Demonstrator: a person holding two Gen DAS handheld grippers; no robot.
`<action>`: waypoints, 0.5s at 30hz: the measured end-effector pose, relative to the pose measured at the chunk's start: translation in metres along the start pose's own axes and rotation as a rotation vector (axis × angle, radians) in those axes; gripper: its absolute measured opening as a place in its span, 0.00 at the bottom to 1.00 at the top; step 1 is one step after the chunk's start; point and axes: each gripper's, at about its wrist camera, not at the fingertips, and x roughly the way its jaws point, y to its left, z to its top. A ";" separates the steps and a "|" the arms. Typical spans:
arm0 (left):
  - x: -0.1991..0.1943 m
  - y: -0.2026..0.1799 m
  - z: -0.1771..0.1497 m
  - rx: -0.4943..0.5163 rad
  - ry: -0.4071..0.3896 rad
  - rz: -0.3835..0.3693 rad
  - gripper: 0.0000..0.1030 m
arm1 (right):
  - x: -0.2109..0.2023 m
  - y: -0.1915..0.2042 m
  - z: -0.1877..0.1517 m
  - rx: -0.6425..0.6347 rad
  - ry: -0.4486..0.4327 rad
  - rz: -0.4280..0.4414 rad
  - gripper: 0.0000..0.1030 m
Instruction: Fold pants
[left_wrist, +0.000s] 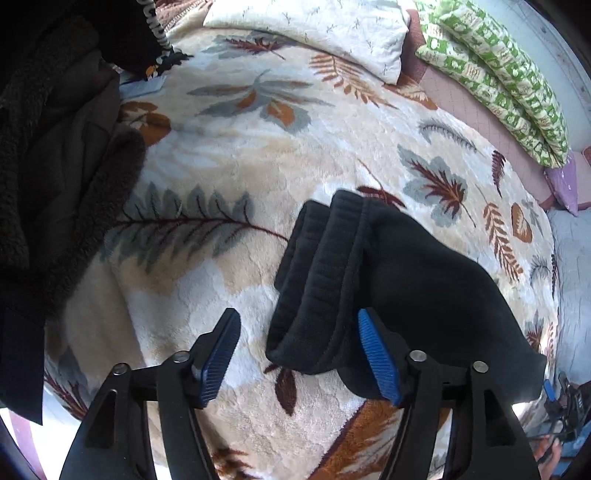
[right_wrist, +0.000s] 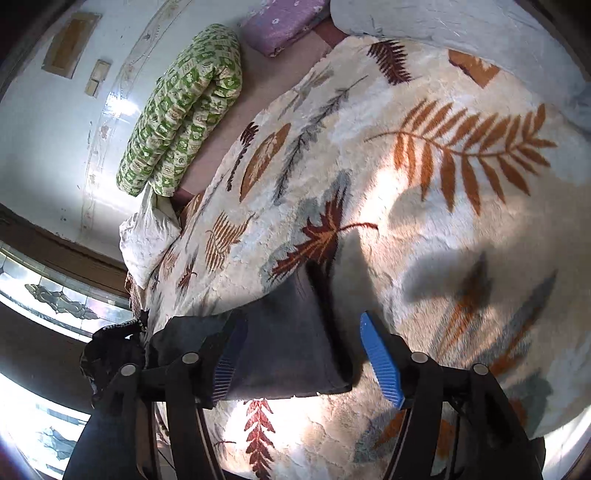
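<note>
Two views of one bed, and each tells something the other keeps back. From the left wrist, the left hand-held gripper (left_wrist: 301, 356) stands wide open, blue pads (left_wrist: 378, 356) apart and holding nothing. The black pants (left_wrist: 388, 280) lie folded into a thick bundle on the leaf-patterned blanket (left_wrist: 229, 155), the ribbed waistband turned toward the camera; the right-side pad sits just against the bundle's near edge, the other pad over bare blanket. This view alone shows a heap of dark clothes (left_wrist: 55, 166) at the left edge of the bed, a white pillow (left_wrist: 314, 29) at the far side, and the other gripper small in the lower right corner.

From the right wrist, the right hand-held gripper (right_wrist: 306, 358) is likewise spread wide and grips nothing. Here the pants (right_wrist: 288, 343) look greyer and flatter, a folded edge lying between the fingers, partly in shadow with sunlight across the blanket (right_wrist: 443, 147). Only this view takes in the wall, a patterned window at left, and a purple cushion (right_wrist: 280, 22). A green-patterned quilt roll (right_wrist: 184, 110) shows in both.
</note>
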 end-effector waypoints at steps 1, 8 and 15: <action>-0.002 0.002 0.005 -0.005 -0.011 -0.007 0.77 | 0.007 0.003 0.005 -0.018 0.009 -0.007 0.67; 0.026 -0.009 0.043 0.043 0.082 0.034 0.79 | 0.055 0.010 0.014 -0.069 0.098 -0.035 0.66; 0.062 -0.040 0.037 0.218 0.017 0.272 0.72 | 0.061 0.007 0.014 -0.110 0.124 -0.135 0.16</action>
